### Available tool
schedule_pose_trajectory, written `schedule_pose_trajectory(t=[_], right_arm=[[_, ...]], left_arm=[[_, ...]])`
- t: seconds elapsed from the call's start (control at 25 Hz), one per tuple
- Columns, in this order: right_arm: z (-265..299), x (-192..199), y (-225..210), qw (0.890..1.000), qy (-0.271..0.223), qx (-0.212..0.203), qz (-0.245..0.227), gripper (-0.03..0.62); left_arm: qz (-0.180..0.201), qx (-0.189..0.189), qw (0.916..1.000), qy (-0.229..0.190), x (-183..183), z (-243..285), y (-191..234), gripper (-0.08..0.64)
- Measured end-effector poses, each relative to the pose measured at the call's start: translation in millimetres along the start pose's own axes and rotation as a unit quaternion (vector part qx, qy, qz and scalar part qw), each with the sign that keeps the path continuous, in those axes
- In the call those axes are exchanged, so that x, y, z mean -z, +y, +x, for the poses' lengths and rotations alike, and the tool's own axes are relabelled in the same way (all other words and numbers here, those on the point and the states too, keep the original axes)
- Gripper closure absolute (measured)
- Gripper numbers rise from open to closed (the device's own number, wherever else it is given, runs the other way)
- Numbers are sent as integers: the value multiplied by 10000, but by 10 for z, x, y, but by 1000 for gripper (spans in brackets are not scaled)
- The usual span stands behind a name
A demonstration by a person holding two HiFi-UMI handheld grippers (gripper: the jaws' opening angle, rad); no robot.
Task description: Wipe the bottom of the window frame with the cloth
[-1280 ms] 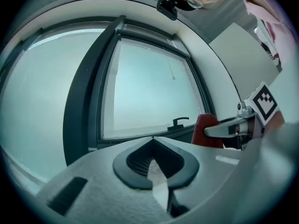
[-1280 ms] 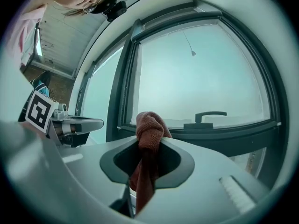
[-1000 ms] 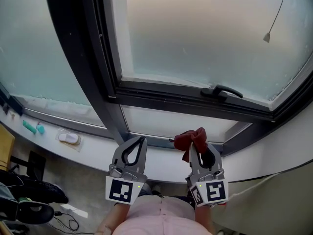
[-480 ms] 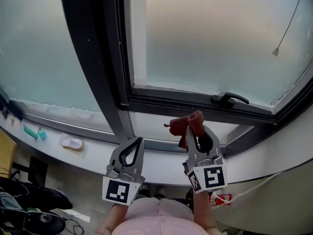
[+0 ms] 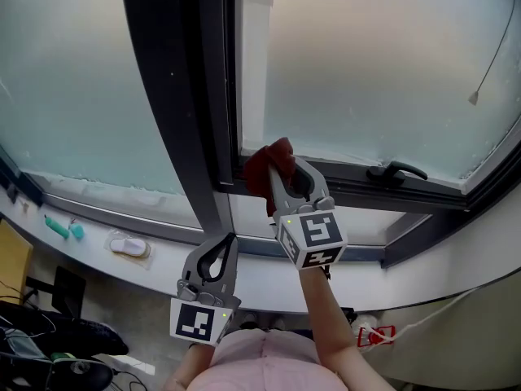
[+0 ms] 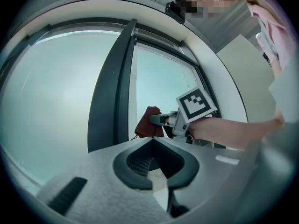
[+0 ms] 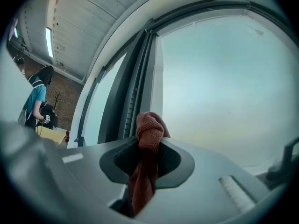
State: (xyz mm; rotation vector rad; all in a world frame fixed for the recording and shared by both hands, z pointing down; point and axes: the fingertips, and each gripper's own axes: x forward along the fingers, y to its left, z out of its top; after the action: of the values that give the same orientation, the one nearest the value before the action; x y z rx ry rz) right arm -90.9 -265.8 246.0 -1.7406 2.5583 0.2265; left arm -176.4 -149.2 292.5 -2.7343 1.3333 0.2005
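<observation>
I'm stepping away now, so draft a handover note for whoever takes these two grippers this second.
Right gripper: shut on the red cloth, held at the left end of the window frame's bottom rail; contact not clear.
Left gripper: shut, empty, low by the white sill.
Done: cloth in the jaws and at the frame.
Left: wipe along the bottom rail toward the handle.

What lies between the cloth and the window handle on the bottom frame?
In the head view, nothing but bare frame lies between the cloth and the handle, past the right hand-held gripper that holds the cloth.
</observation>
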Motion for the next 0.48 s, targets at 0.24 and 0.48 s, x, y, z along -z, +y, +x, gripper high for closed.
schedule_pose_trajectory(t=[0.24,0.48], right_arm=[[482,340,174,9976,655,-162,130,515],[691,639,175,9908,1347,-68,-88,515]], left_arm=[[-3,-106,9999,11,6,-8,207,567],[-49,-127,9999,82,61,78,332,566]])
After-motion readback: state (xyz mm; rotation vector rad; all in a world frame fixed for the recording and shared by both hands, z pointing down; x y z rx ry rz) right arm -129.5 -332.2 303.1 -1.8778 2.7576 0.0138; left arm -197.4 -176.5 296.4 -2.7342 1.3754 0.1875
